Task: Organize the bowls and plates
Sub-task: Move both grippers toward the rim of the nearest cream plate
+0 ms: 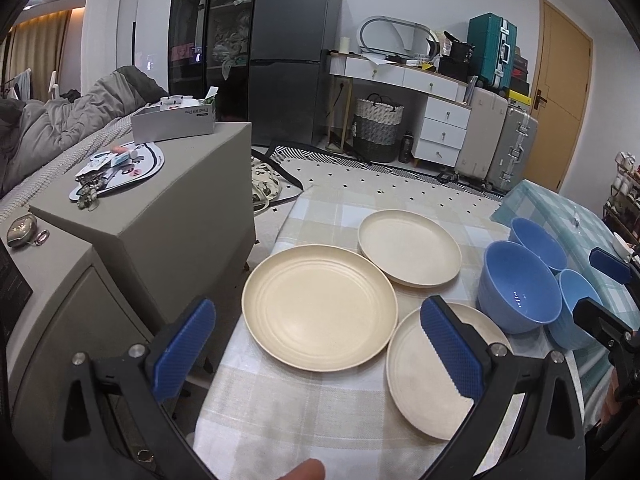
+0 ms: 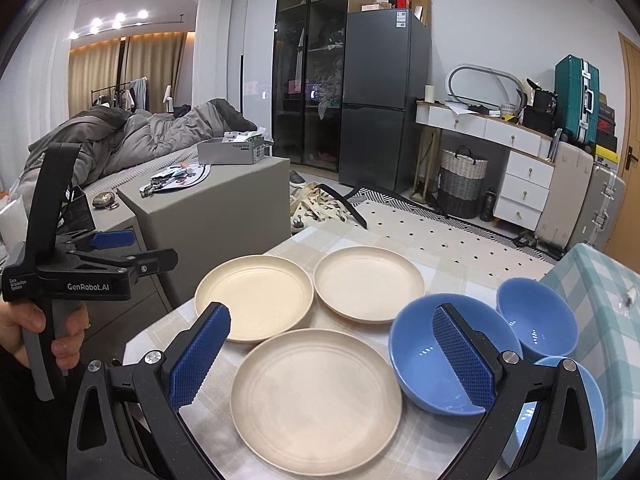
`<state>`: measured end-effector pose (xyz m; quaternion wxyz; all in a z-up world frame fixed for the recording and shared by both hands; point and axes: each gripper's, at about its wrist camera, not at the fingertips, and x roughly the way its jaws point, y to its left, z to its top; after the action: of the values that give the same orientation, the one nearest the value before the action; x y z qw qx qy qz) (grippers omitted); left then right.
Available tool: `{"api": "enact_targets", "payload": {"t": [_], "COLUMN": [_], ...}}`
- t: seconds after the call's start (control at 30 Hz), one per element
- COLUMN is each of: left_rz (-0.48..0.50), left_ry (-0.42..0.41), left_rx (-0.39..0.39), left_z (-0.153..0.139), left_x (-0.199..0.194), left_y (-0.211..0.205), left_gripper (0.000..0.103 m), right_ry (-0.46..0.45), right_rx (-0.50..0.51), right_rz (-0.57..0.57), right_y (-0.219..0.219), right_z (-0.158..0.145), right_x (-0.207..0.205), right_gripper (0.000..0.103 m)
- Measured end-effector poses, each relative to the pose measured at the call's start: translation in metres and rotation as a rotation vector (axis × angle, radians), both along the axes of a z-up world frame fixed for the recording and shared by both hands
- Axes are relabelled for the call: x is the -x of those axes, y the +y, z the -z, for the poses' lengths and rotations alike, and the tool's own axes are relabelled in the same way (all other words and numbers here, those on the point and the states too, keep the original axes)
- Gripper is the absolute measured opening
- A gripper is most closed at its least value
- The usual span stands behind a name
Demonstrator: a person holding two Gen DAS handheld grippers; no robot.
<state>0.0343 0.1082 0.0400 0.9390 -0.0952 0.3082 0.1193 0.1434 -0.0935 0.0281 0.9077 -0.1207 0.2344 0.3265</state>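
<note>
nearest cream plate lying flat directly ahead between wide-spread fingers of empty right gripper, nearer than equally splayed left gripper.

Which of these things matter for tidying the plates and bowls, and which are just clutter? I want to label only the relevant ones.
For the job: three cream plates; three blue bowls.

Lying about: grey box, wicker basket, teal suitcase, fridge.
</note>
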Motion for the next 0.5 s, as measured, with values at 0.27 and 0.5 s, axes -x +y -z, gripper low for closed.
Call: {"api": "enact_targets", "payload": {"t": [0.27, 0.5], "left_rz": [-0.015, -0.02], "left_ry": [0.031, 0.058], "left_rx": [-0.011, -0.027], "left_z": [0.004, 0.007], "left_x": [-0.018, -0.035], "left_y": [0.017, 0.03], "left_gripper": [0.103, 0.103], "right_ry": [0.064, 0.089], "right_rx": [-0.013, -0.012], "right_rz": [-0.016, -0.033], "right_y": [0.026, 0.047], "right_z": [0.005, 0.008], "right_x": [-0.027, -0.051], "right_gripper": [0.103, 0.103]}}
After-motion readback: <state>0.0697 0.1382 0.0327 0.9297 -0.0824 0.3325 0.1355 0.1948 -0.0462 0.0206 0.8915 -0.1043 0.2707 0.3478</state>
